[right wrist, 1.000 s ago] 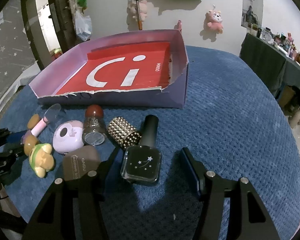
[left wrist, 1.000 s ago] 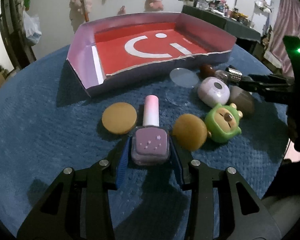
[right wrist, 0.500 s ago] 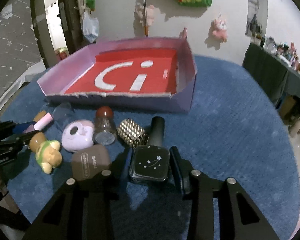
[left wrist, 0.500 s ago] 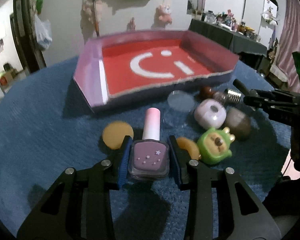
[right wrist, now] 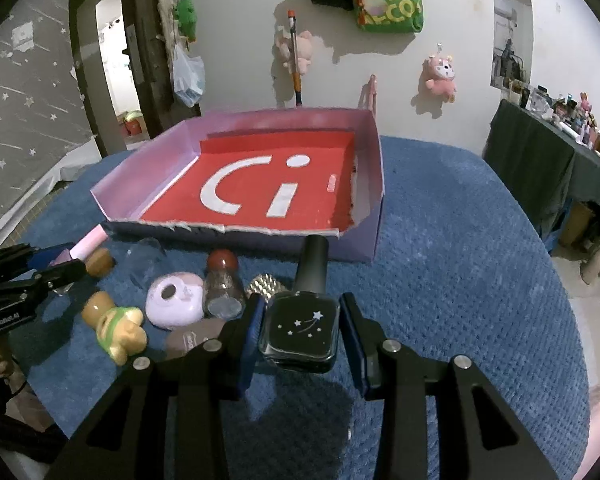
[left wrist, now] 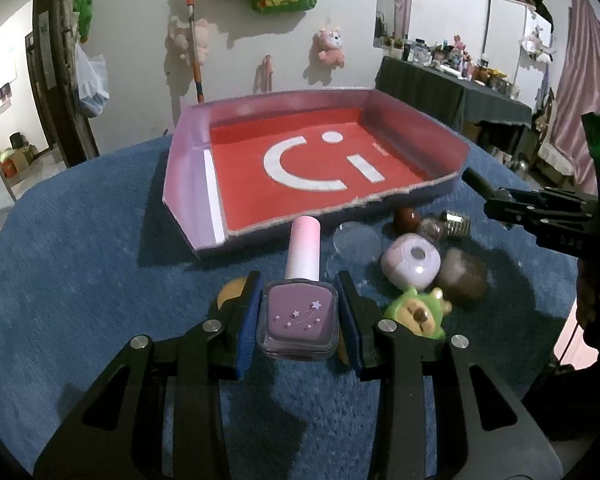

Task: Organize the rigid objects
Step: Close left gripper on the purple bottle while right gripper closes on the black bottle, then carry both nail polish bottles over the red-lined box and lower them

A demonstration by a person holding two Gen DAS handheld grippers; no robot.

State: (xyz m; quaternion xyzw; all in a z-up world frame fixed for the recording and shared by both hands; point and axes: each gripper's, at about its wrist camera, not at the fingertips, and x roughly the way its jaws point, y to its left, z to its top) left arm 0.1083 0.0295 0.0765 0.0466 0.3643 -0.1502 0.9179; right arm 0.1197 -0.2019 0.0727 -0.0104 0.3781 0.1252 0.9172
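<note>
My left gripper [left wrist: 298, 316] is shut on a purple nail polish bottle [left wrist: 299, 322] with a pink cap, held a little above the blue cloth. My right gripper [right wrist: 300, 330] is shut on a black nail polish bottle [right wrist: 300, 332] with a black cap, also lifted. Beyond both lies a shallow purple tray [left wrist: 188, 184] [right wrist: 376, 184] with a red floor and a white smiley mark. The left gripper [right wrist: 66, 270] shows at the left edge of the right wrist view. The right gripper [left wrist: 488, 196] shows at the right edge of the left wrist view.
On the cloth-covered round table [left wrist: 80, 240] lie a green bear figure [left wrist: 416, 316], a lilac round case [left wrist: 412, 260], a brown pebble-like box [left wrist: 462, 276], a small brown-capped jar [right wrist: 222, 280], a studded gold piece [right wrist: 266, 286], clear discs [left wrist: 356, 236] and tan round lids [right wrist: 100, 260].
Both grippers rose off the cloth with their bottles. The right gripper's jaws closed onto the black bottle; the left stayed clamped on the purple one.
</note>
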